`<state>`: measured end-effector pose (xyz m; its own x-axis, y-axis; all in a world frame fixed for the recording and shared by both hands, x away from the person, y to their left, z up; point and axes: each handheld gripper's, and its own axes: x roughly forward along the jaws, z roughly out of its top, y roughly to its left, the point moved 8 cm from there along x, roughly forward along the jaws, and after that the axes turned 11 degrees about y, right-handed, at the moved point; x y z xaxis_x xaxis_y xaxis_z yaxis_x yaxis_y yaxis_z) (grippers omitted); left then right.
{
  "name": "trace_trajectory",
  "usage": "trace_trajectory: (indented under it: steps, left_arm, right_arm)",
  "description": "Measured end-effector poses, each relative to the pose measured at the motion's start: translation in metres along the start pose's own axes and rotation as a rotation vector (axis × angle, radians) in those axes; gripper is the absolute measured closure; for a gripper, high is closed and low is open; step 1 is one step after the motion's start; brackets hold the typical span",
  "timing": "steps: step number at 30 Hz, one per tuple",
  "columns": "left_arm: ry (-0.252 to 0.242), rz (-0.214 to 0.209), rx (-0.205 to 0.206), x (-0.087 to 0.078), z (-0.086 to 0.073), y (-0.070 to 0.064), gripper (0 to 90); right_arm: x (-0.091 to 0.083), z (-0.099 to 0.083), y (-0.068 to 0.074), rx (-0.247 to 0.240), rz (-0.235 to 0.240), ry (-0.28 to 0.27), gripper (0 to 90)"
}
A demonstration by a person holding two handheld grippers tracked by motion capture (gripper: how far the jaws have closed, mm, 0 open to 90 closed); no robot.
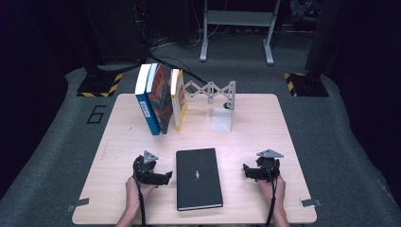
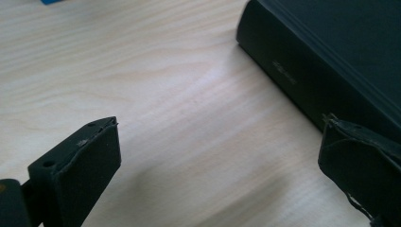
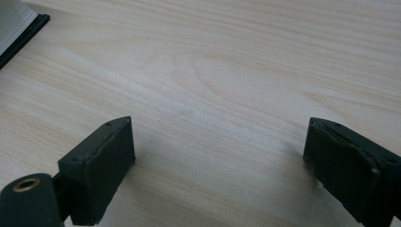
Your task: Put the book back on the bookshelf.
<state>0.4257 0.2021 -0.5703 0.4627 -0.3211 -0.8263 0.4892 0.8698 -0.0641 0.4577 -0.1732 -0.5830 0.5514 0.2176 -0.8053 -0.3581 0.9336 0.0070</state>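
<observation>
Left tool gapes beside black book; title perhaps embossed.

Dim room. Grey carpet floor around pale wood bench. Grey metal stand at 12 o'clock; hazard-striped bases at 10 and 2.
</observation>
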Motion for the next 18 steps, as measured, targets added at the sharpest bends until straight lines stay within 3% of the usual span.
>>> trace_trajectory:
  steps: [5,9,12,16,18]
  left_arm:
    - [-0.033,-0.042,-0.001,-0.003,0.001,-0.012,0.0]
    - [-0.018,-0.078,0.036,-0.006,0.003,-0.024,0.0]
    - [-0.022,-0.082,0.038,-0.007,0.005,-0.027,0.0]
    - [-0.031,-0.124,0.028,-0.010,0.007,-0.032,0.0]
    - [-0.018,-0.141,0.043,-0.011,0.007,-0.038,0.0]
  right_arm:
    - [0.000,0.000,0.000,-0.002,0.001,-0.001,8.7]
    - [0.000,0.000,0.000,-0.003,0.001,-0.001,8.7]
    - [0.000,0.000,0.000,-0.003,0.001,-0.001,8.8]
    - [0.000,0.000,0.000,-0.003,0.001,-0.001,8.9]
    - [0.000,0.000,0.000,-0.003,0.001,-0.001,8.9]
